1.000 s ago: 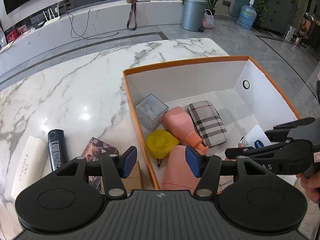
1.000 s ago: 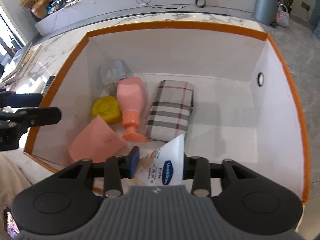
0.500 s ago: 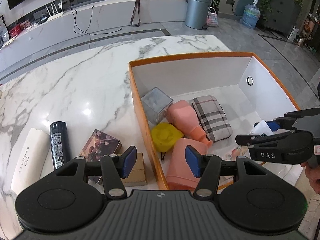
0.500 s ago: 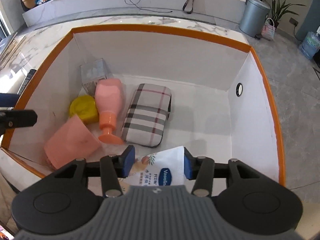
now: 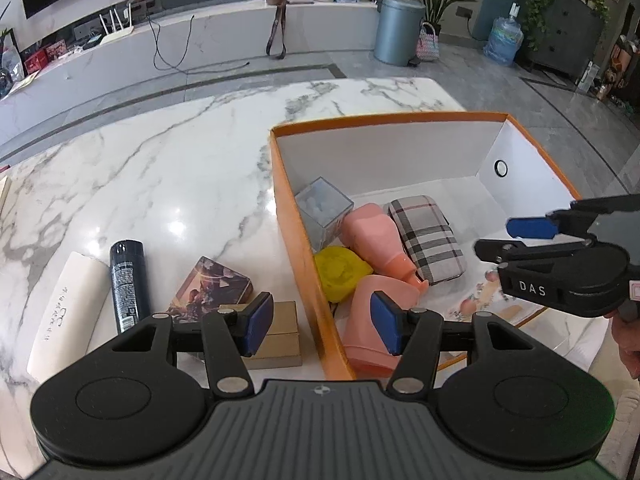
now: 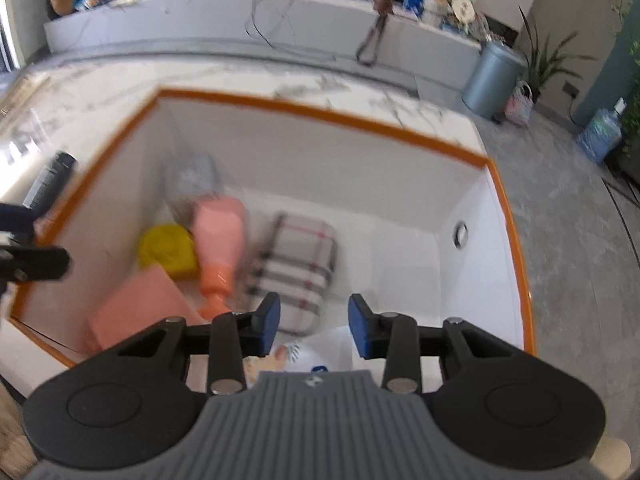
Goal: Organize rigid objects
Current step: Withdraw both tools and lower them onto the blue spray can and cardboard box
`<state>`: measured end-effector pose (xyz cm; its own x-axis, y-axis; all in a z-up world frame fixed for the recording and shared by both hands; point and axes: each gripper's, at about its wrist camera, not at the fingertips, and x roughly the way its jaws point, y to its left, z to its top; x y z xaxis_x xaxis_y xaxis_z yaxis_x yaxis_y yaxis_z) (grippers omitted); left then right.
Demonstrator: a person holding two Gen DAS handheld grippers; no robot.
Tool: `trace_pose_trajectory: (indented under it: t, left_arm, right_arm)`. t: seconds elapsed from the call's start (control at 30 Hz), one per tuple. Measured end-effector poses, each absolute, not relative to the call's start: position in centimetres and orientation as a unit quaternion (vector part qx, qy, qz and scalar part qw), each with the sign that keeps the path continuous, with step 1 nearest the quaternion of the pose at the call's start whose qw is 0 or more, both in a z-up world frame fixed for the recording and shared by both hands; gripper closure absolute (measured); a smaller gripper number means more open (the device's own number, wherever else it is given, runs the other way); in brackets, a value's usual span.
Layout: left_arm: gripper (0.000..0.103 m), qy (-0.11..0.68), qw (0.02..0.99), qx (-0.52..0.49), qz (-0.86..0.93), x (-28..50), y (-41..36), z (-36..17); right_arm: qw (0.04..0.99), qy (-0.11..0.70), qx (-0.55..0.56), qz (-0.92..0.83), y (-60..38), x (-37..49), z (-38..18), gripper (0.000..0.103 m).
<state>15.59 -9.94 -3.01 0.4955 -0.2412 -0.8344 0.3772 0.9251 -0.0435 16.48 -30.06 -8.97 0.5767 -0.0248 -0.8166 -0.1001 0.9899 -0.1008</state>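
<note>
An orange-rimmed white box [image 5: 298,216] [image 6: 320,110] stands on the marble table. Inside lie a clear cube [image 5: 324,206], a pink bottle [image 5: 378,236] [image 6: 220,236], a plaid case [image 5: 426,236] [image 6: 298,264], a yellow lump [image 5: 340,272] [image 6: 168,250], a pink packet [image 5: 372,328] [image 6: 136,310] and a white lotion tube [image 5: 480,300] [image 6: 320,350]. My right gripper [image 6: 314,330] [image 5: 532,236] is open and empty above the tube at the box's near edge. My left gripper [image 5: 322,322] is open and empty over the box's left wall.
On the table left of the box lie a black spray can [image 5: 126,284] [image 6: 48,180], a picture-printed box [image 5: 214,290], a brown cardboard box [image 5: 280,334] and a white tube-like pack [image 5: 66,308]. The table's far part is bare marble [image 5: 160,160].
My right gripper has opened and let go of the lotion tube, which now lies in the box, and has lifted away. My left gripper has drawn back and up a little.
</note>
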Motion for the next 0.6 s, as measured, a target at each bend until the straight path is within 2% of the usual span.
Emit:
trace_pose_trajectory:
  t: [0.07,0.6]
  left_arm:
    - [0.037,0.458,0.867,0.076,-0.182,15.1,-9.6,-2.6]
    - [0.040,0.441,0.882,0.046,-0.158,14.6,-3.0,-1.6]
  right_arm:
    - [0.891,0.448,-0.056,0.037,-29.5,16.3,-8.1,0.058]
    - [0.910,0.384,-0.067,0.141,-20.9,14.5,-4.0,0.058]
